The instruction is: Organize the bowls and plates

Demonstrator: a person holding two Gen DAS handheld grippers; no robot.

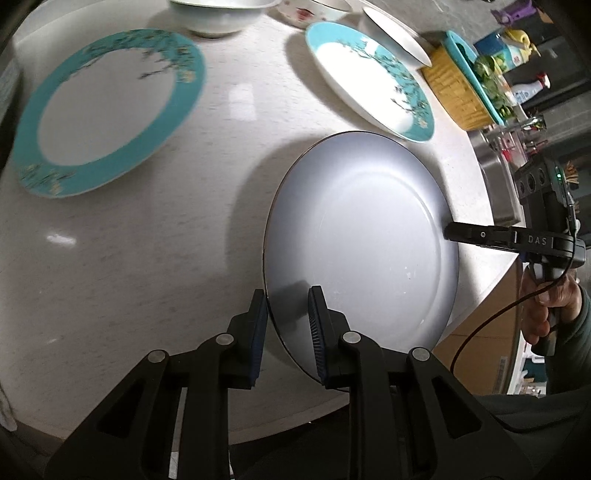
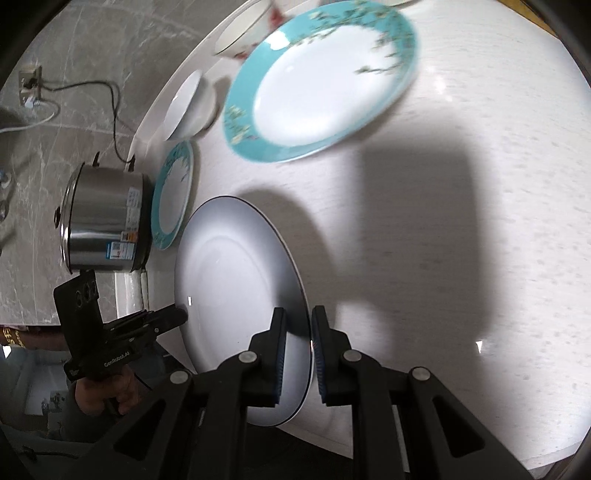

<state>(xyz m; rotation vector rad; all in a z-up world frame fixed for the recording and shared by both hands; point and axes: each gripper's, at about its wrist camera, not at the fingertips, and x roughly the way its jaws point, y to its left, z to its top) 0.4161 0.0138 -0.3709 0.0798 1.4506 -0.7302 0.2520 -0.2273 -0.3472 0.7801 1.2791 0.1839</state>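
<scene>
A large white plate with a thin dark rim (image 1: 362, 240) (image 2: 236, 277) hangs a little above the pale round table (image 1: 147, 240), casting a shadow on it. My left gripper (image 1: 288, 306) is shut on its near edge, the rim between the blue pads. From the opposite side my right gripper (image 2: 299, 321) is shut on the other edge; in the left wrist view it (image 1: 450, 232) comes in from the right. The left gripper (image 2: 181, 315) shows at the plate's far rim in the right wrist view.
Two teal-rimmed flowered plates (image 1: 107, 110) (image 1: 369, 77) lie on the table, with a white bowl (image 1: 218, 14), a floral bowl (image 1: 310, 11) and another white bowl (image 1: 399, 33) at the far edge. A steel pot (image 2: 103, 221) stands on the floor. A yellow mat (image 1: 454, 85) lies by the sink.
</scene>
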